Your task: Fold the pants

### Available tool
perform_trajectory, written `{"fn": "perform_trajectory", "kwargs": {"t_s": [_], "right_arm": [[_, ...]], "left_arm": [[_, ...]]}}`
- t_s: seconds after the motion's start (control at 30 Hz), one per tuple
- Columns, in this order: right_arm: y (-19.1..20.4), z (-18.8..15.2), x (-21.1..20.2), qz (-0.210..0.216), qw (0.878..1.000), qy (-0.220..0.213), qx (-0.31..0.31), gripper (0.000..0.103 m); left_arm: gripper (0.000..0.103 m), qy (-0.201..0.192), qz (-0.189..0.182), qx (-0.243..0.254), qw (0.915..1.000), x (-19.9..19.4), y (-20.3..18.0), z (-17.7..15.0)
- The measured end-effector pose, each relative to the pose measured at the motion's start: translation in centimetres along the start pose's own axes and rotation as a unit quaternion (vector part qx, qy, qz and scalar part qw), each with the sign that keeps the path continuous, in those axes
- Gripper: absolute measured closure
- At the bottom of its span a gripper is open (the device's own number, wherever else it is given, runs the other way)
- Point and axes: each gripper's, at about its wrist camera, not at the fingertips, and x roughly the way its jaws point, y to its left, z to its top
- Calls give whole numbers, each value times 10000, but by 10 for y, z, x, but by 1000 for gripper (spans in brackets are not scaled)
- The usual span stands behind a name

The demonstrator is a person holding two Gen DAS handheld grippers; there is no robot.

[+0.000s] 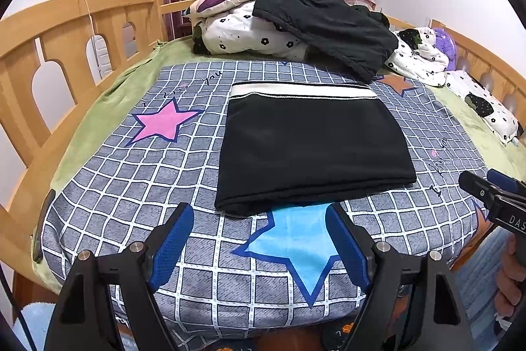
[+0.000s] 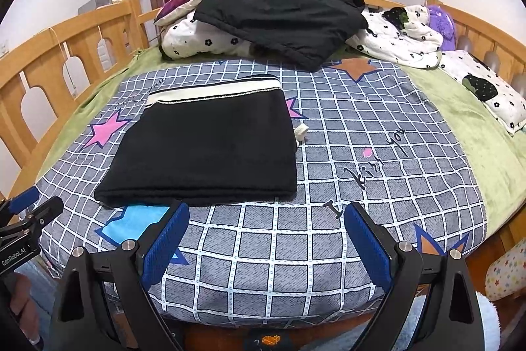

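The pants (image 1: pixel 312 147) lie folded into a flat black rectangle on the bed's checked sheet (image 1: pixel 131 193), white waistband at the far edge; the sheet's script reads "I kiss you" (image 2: pixel 371 163); the left claw (image 1: pixel 259 249) hangs released, nothing between its blue pads; the right claw (image 2: pixel 266 249) likewise released and empty, "DAS" showing on its body; "GenRobot.AI" on the left's.

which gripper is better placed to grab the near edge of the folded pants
Left. The left gripper sits open right before the folded pants' near edge; the right gripper faces bare sheet beside them.
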Motion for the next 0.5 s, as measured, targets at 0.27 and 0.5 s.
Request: {"fn": "perform_trajectory", "kwargs": {"t_s": [0.27,0.5], "right_arm": [[5,1,1,-34,10000,-5,-41,9],[5,0,1,-37,10000,-10,-40,9]], "left_arm": [[22,-7,19,-2,10000,0,1,0],[22,-7,11,4,10000,0,2,0]]}}
